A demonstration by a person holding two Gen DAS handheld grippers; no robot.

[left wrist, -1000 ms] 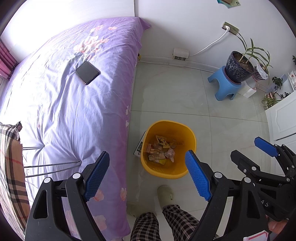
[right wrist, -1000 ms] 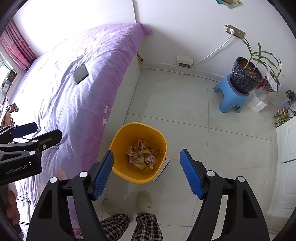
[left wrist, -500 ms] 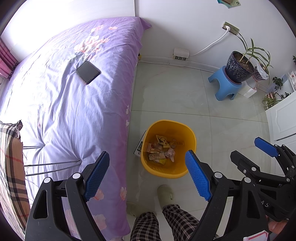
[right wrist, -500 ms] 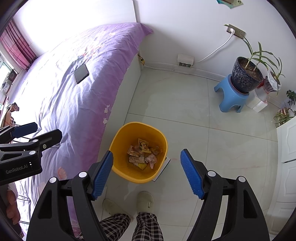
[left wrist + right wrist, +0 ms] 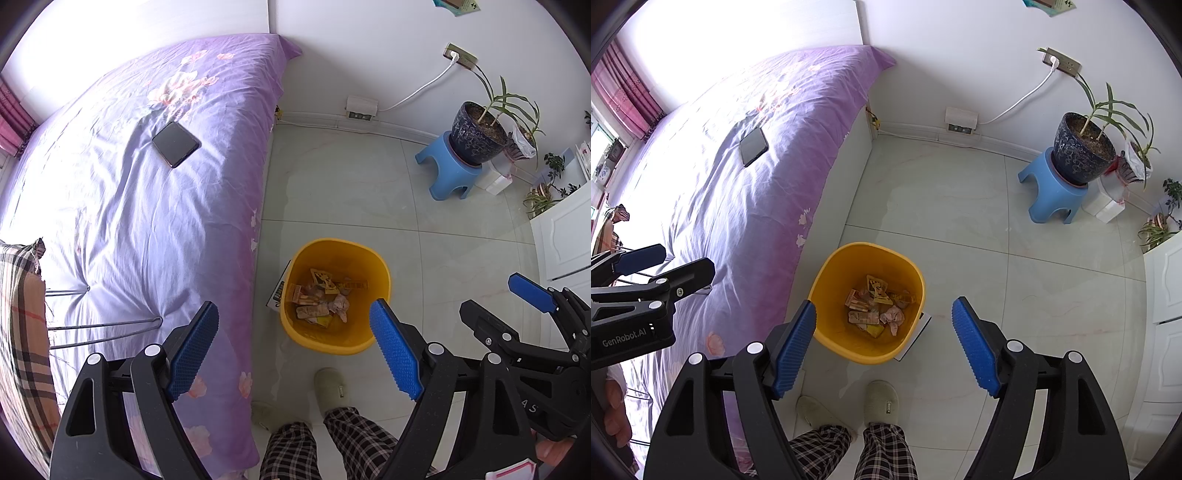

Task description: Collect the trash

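Tiled floor point(image 5: 960, 206), upright yellow bin point(image 5: 827, 280) mouth-up, trash point(image 5: 875, 310) inside; both grippers point(image 5: 295, 350) point(image 5: 884, 345) agape, empty.

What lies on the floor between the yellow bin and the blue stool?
Nothing: in both wrist views, only bare tile separates the yellow bin from the blue stool.

Both wrist cams high, angled steeply down at floor. Shared: yellow bin point(image 5: 334, 295) point(image 5: 866, 301), purple bed point(image 5: 129, 206) point(image 5: 738, 192), blue stool point(image 5: 452, 173) point(image 5: 1052, 192). Left cam sits nearer bed.

A purple-sheeted bed point(image 5: 147, 206) meets white walls point(image 5: 369, 44) over a pale tiled floor point(image 5: 351, 192), daylight at pink curtains point(image 5: 628, 96).
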